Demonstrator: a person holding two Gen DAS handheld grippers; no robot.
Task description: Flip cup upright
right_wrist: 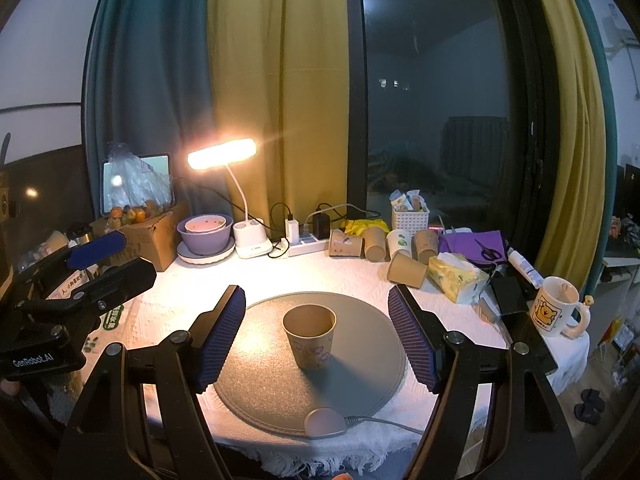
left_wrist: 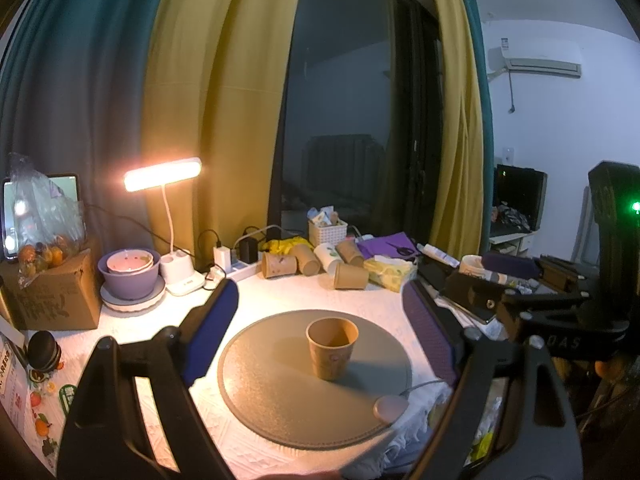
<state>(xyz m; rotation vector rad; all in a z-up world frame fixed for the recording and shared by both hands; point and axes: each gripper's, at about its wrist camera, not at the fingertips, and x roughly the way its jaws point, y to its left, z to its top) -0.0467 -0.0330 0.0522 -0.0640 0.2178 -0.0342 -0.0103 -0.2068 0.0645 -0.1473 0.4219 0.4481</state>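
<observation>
cup: brown paper cup [right_wrist: 309, 336] stands upright, mouth up, near centre of round grey mat [right_wrist: 256, 380]; nothing touching it
step: looks like task end — flip reads as done, cup free on mat; my call from how it sits
L gripper: left gripper [left_wrist: 320, 332] jaws wide apart, blue pads either side of cup w/ clear gaps, holding nothing
R gripper: right gripper [right_wrist: 316, 336] jaws also wide apart, cup between pads in view but no contact, empty
next move: prob. just back both grippers off w/o clipping rim; cup is light paper, a nudge would tip it; if another rep wanted, nothing to grasp yet
mat extras: small grey puck [right_wrist: 325, 423] w/ cable at mat's near edge
surface: white textured cloth [right_wrist: 352, 276] on table, fringe at front edge
back row: 5 or so spare paper cups [right_wrist: 400, 254] lying/standing, tissue pack [right_wrist: 456, 276], white basket [right_wrist: 410, 220], power strip [right_wrist: 304, 246], purple bowl [right_wrist: 206, 234], cardboard box [right_wrist: 156, 240] w/ fruit bag
right side: cartoon mug [right_wrist: 554, 306], scissors on purple cloth
room: lit desk lamp [right_wrist: 222, 154] is main light, warm; yellow + teal curtains, dark window behind; AC unit [left_wrist: 540, 60] on wall in left view
</observation>
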